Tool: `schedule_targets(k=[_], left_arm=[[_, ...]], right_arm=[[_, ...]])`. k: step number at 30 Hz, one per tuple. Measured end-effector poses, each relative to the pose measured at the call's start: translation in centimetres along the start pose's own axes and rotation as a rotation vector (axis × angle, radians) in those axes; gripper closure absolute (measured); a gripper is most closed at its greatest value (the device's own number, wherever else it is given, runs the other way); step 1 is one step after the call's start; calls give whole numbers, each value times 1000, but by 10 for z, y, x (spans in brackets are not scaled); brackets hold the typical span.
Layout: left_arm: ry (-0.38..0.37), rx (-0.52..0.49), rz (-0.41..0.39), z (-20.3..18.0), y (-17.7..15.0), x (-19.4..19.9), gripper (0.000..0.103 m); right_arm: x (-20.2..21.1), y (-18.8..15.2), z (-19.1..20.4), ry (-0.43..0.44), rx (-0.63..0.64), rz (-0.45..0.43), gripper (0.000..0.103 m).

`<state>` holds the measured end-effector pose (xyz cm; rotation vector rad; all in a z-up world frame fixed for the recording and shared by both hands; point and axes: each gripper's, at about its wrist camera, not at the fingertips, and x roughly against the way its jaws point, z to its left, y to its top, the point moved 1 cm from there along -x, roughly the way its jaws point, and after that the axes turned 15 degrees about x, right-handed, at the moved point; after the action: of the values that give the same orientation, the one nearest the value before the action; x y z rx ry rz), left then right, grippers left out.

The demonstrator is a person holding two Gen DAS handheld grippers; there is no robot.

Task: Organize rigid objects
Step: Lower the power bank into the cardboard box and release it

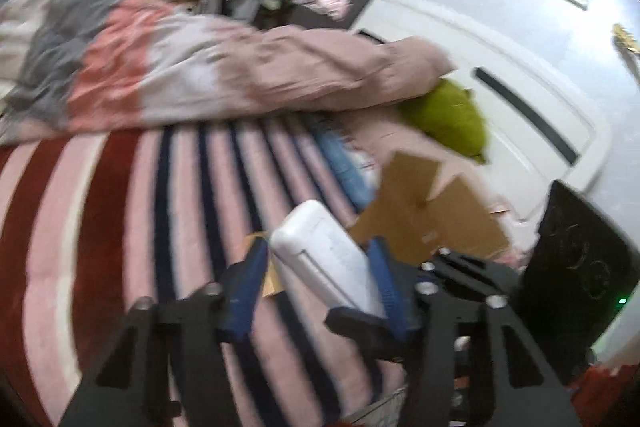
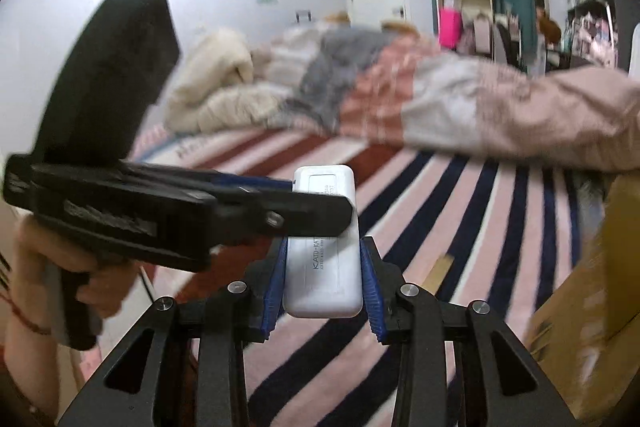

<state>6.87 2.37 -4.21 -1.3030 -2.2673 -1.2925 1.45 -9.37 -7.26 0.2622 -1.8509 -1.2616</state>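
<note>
A white rectangular plastic case (image 2: 323, 247) with small black print is held in the air above a striped bed cover. My right gripper (image 2: 323, 281) is shut on its lower half, blue pads against both long sides. My left gripper (image 2: 320, 205) comes in from the left in the right wrist view and crosses the case's upper part. In the left wrist view the same case (image 1: 326, 255) sits between the left gripper's (image 1: 320, 267) blue pads; the left pad stands slightly off it, the right pad touches. The right gripper's black body (image 1: 460, 279) shows below right.
A striped pink, red and navy bed cover (image 1: 140, 211) lies below. A rumpled pink and grey quilt (image 1: 200, 67) lies across the bed. Cardboard pieces (image 1: 432, 211), a green cushion (image 1: 452, 115), a white headboard (image 1: 520, 99), and a cardboard box (image 2: 592, 307) stand at the right.
</note>
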Motion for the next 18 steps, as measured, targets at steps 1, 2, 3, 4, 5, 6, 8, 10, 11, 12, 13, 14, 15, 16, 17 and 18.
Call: schedule_targets(k=[1, 2, 3, 4, 5, 6, 8, 10, 11, 12, 13, 14, 15, 16, 17, 18], left_arm=[[-9, -22, 3, -12, 4, -2, 63], [-11, -55, 10, -28, 7, -9, 62], [-11, -78, 17, -40, 9, -15, 62], [-13, -100, 27, -53, 11, -22, 63], [-21, -121, 45, -68, 13, -33, 63], [-29, -129, 60, -78, 14, -41, 63], [-45, -152, 105, -101, 17, -64, 63], [-46, -183, 157, -121, 18, -89, 63], [-45, -196, 181, -130, 16, -99, 63], [-42, -214, 210, -140, 14, -113, 63], [-39, -226, 234, -148, 13, -124, 63], [-40, -231, 271, -154, 13, -136, 63], [-44, -225, 316, -157, 13, -148, 63], [-43, -221, 344, -160, 12, -157, 63], [-36, -225, 379, -163, 12, -169, 63], [-30, -228, 399, -164, 10, -176, 63]], right_arm=[[11, 0, -7, -6, -8, -17, 72], [18, 0, -11, -11, -14, -26, 72], [26, 0, -18, -21, -26, -39, 72], [35, -2, -27, -31, -39, -48, 72], [44, -4, -35, -42, -53, -54, 72], [51, -7, -43, -54, -66, -56, 72], [67, -14, -62, -88, -94, -56, 72], [80, -23, -83, -118, -134, -32, 72], [84, -27, -93, -125, -158, -11, 72], [88, -31, -104, -131, -192, 20, 72], [91, -37, -116, -139, -226, 53, 72], [93, -41, -123, -147, -239, 77, 72], [93, -46, -133, -161, -239, 113, 72], [93, -49, -138, -173, -238, 135, 72], [92, -52, -144, -182, -238, 163, 72], [91, -55, -150, -177, -241, 191, 72]])
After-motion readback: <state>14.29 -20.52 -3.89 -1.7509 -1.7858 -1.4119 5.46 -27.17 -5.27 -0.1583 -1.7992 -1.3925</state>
